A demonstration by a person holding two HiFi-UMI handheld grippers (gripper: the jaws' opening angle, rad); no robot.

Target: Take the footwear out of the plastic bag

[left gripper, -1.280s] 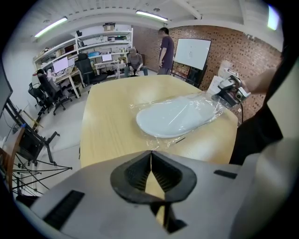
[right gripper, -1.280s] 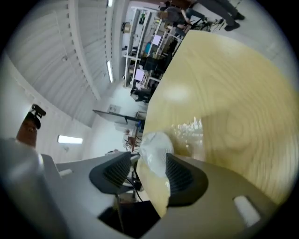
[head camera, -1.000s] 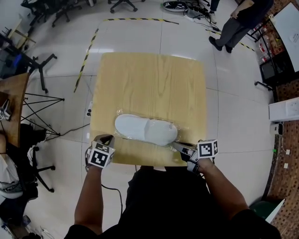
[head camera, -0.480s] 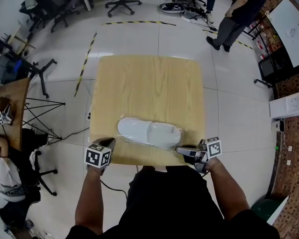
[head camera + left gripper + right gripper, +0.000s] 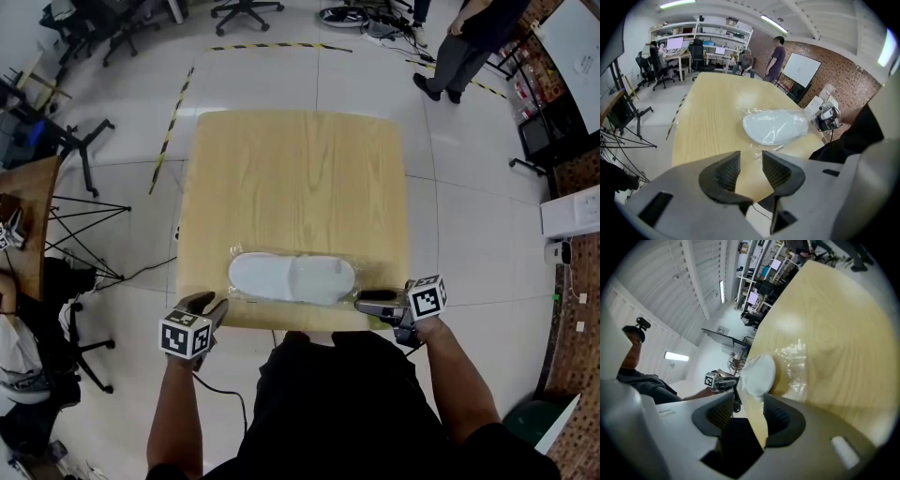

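Over on the left, the left gripper (image 5: 203,306), grey plastic with black ribbed pads, hangs just off the toe end of the white slipper (image 5: 291,278), a touch nearer the person than the slipper is. Its jaws are coming apart right now, and the left gripper view shows clear air between the pads: nothing held, only the pale wooden surface (image 5: 300,178) showing through the gap.

Centre stage, that slipper lies flat and lengthwise, left to right, sealed inside the clear plastic bag (image 5: 362,283). The crinkled film wraps all round the slipper and trails off past its heel end to the right. The surface stretches away bare beyond the slipper, and its near edge runs just on the person's side of it.

On to the right: the right gripper (image 5: 368,300), same grey build, points in at the slipper's heel end, its tips right at the loose film there. Its jaws are spreading too. In the right gripper view the surface's near edge runs through the gap, and the pads press on nothing; whether any film reaches in between them, I can't tell.

Far beyond the slipper, off to the right, a standing person (image 5: 478,42) in dark clothes waits on the floor.
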